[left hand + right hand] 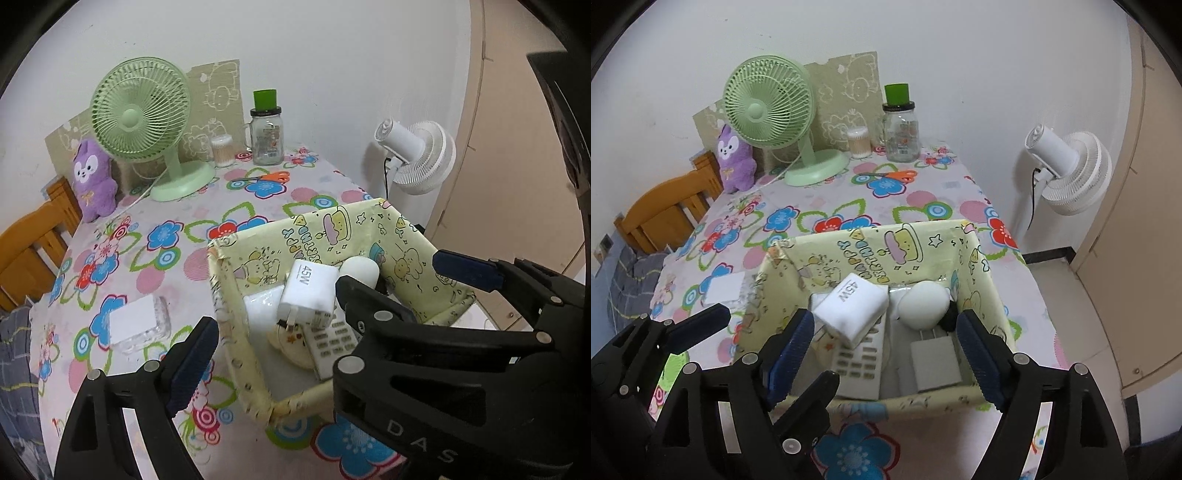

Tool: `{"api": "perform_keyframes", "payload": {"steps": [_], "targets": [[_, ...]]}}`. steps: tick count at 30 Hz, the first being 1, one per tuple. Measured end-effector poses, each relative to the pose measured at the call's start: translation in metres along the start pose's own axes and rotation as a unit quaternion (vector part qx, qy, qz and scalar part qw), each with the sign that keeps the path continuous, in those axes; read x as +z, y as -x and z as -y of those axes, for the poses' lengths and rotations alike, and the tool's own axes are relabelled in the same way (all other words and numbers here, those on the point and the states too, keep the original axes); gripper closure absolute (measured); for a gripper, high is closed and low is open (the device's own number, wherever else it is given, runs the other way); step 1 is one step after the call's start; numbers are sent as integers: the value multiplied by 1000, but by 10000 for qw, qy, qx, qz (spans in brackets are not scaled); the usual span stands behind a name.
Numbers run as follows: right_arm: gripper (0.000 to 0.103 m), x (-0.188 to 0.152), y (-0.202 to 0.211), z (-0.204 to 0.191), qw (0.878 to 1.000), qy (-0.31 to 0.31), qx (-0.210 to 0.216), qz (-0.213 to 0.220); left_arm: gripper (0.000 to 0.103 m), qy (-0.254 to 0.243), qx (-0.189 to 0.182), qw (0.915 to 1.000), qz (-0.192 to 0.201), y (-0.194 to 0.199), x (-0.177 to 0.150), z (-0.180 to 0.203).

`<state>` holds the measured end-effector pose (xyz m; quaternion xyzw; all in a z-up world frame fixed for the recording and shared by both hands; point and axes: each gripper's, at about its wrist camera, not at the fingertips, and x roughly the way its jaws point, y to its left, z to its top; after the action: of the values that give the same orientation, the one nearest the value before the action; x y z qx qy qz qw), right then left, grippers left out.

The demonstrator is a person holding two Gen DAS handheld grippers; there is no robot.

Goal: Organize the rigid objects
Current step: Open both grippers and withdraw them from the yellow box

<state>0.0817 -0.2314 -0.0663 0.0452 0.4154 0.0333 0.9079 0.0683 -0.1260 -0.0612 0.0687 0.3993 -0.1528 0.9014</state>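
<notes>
A yellow cartoon-print box [332,229] [871,243] stands on the flowered table. In it lie a white 45W charger [308,291] [855,302], a white remote [332,343] [860,363], a white round object [360,271] [923,304] and a grey adapter [936,363]. My right gripper [886,363] is open and empty over the box's near edge. My left gripper [757,339] is open and empty beside the box's left wall; only its left finger [194,365] shows in its own view. A clear case with a white card [138,323] [726,288] lies left of the box.
At the table's back stand a green desk fan [144,118] [768,110], a purple plush [94,177], a cotton swab tub [222,149], a glass jar with green lid [266,133] and orange scissors [267,178]. A white floor fan [417,155] stands right; a wooden chair [33,243] left.
</notes>
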Motion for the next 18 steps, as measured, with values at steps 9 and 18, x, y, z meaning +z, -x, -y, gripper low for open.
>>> {"api": "perform_keyframes", "payload": {"steps": [9,18], "targets": [[21,-11,18,-19,9999,100,-18,45,10,98,126,9998,115,25,-17,-14],[21,-22,33,-36,9997,186,-23,134,6,222,244,9991,277,47,-32,-28]]}}
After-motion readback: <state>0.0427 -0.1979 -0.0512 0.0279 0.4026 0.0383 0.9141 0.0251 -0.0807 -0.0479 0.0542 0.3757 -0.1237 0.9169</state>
